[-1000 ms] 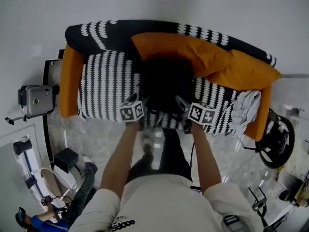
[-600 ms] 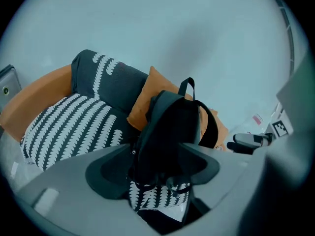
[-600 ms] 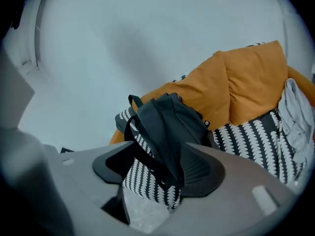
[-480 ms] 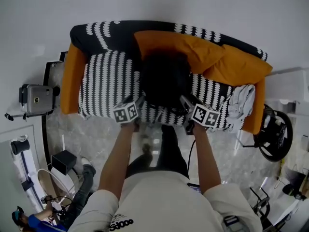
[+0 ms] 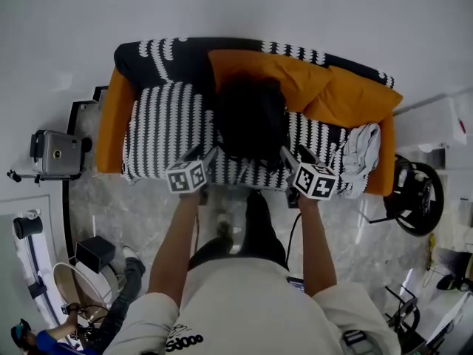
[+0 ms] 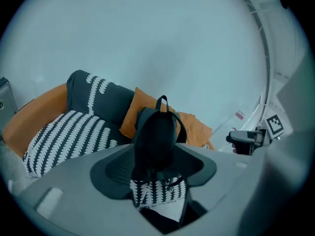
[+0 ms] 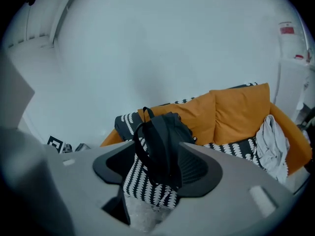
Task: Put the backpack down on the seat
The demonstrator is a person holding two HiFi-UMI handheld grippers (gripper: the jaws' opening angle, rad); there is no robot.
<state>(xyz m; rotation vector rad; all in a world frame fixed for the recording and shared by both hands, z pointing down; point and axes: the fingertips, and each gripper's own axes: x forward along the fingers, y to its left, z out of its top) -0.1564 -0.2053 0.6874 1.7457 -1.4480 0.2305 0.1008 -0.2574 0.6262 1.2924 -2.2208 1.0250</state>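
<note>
The black backpack (image 5: 250,120) stands upright on the middle of the sofa seat (image 5: 162,128), leaning on an orange cushion (image 5: 295,76). In the left gripper view the backpack (image 6: 156,134) shows beyond the jaws with its top handle up. My left gripper (image 5: 206,156) is near the seat's front edge, left of the pack; its jaws are closing with nothing between them. My right gripper (image 5: 293,156) hovers at the pack's right front corner, open and empty. Both gripper views, left gripper (image 6: 155,181) and right gripper (image 7: 155,177), frame the backpack (image 7: 165,136) at a short distance, untouched.
The sofa is black-and-white patterned with orange arms (image 5: 111,124). A grey garment (image 5: 361,154) lies on its right end. A camera on a stand (image 5: 55,154) is at the left, a wheel-shaped device (image 5: 416,194) at the right. A person (image 5: 44,339) crouches at bottom left.
Both grippers have drawn back from the backpack toward the seat's front edge. The backpack stays where it is on the seat.
</note>
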